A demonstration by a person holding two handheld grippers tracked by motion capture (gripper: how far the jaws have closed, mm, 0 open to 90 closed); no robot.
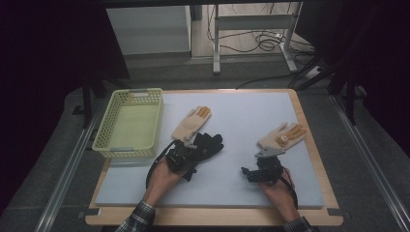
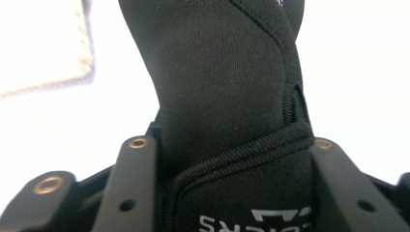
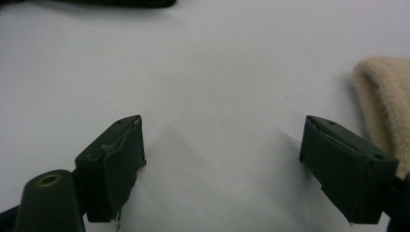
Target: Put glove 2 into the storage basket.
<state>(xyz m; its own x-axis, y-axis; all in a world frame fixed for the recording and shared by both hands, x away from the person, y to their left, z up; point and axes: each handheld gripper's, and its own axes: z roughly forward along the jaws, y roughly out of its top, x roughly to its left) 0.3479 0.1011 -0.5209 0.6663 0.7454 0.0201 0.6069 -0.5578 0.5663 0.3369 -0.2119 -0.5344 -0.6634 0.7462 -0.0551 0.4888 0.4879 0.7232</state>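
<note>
The black glove (image 2: 227,96) lying mid-mat, at about 5 o'clock from the yellow basket (image 1: 129,122), is soft, floppy and light, so the left gripper (image 1: 189,151) pinching it at the cuff looks sensible (grip seems firm, view's cramped), while the right gripper (image 3: 222,159) sits wide open, empty.
</note>
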